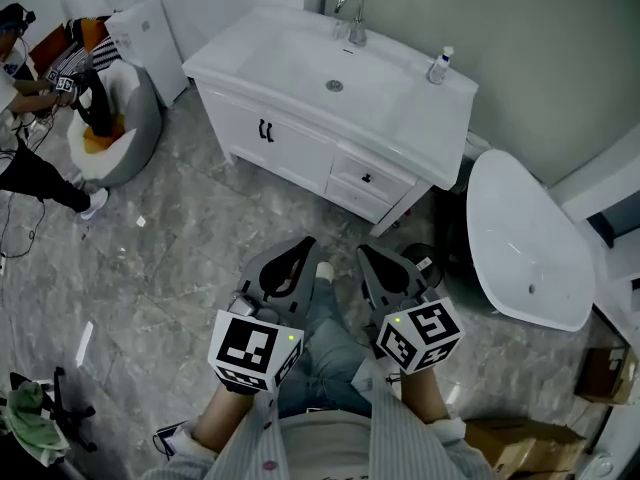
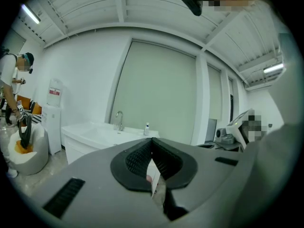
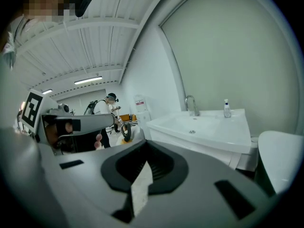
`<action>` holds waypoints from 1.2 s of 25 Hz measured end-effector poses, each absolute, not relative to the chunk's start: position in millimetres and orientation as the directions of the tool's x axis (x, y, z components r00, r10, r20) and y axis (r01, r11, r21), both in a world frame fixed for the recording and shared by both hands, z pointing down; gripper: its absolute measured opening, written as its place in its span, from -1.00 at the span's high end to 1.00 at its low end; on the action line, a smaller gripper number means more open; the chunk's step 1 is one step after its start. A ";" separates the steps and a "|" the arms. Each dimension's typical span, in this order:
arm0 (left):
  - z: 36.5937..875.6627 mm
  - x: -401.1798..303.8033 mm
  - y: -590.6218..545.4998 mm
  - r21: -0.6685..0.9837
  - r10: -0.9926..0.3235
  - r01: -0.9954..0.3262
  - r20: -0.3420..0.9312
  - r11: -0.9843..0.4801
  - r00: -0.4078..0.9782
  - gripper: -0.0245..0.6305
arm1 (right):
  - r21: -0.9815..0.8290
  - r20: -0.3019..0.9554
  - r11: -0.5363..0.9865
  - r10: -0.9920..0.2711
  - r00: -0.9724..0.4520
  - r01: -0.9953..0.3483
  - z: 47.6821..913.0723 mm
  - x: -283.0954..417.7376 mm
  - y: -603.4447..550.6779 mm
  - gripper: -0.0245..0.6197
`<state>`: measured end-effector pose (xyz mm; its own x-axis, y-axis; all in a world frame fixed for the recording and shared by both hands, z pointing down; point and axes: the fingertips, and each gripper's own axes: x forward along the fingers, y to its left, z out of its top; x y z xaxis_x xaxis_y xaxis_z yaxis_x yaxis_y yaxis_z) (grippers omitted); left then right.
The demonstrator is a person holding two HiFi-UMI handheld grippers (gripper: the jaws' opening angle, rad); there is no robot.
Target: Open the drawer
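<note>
A white vanity [image 1: 300, 133] with a sink stands against the far wall. Its right part has two small drawers, the upper drawer [image 1: 368, 177] with a black knob and the lower drawer [image 1: 351, 200] below it, both closed. My left gripper [image 1: 303, 245] and right gripper [image 1: 366, 253] are held side by side over the floor, well short of the vanity, both shut and empty. In the left gripper view the left gripper [image 2: 152, 140] points toward the vanity [image 2: 88, 136]. In the right gripper view the right gripper [image 3: 145, 145] has the vanity [image 3: 209, 132] ahead on its right.
A faucet [image 1: 352, 16] and soap bottle [image 1: 440, 66] sit on the vanity top. A white oval fixture [image 1: 520, 243] stands right of the vanity. At the left are a grey beanbag [image 1: 120, 128], a person [image 1: 25, 88] and a white dispenser [image 1: 145, 33]. Cardboard boxes [image 1: 608, 373] lie at the lower right.
</note>
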<state>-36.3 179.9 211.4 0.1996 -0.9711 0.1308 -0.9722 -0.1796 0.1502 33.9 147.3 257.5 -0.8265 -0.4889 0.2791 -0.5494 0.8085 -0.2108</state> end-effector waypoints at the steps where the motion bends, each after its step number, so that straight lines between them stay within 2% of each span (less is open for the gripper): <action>1: 212.7 -39.1 171.5 0.148 -0.970 -0.972 0.134 -0.184 0.204 0.87 | -0.214 0.279 0.807 -0.490 -0.826 -0.551 258.8 30.1 139.3 0.90; 20: 208.3 -69.4 -56.8 0.151 -0.920 -0.931 0.166 -0.332 0.355 0.87 | -0.231 0.294 0.698 -0.615 -0.732 -0.678 251.6 3.1 -81.7 0.90; 30: 212.7 -71.3 -104.6 0.147 -0.894 -0.911 0.184 -0.386 0.409 0.87 | -0.228 0.293 0.649 -0.665 -0.687 -0.726 250.1 7.3 -126.1 0.90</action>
<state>-71.3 -104.6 212.7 0.4087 -0.8940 0.1836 -0.9107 -0.3860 0.1473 7.3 -126.1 250.1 -0.6868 -0.6651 0.2932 -0.7259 0.6489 -0.2282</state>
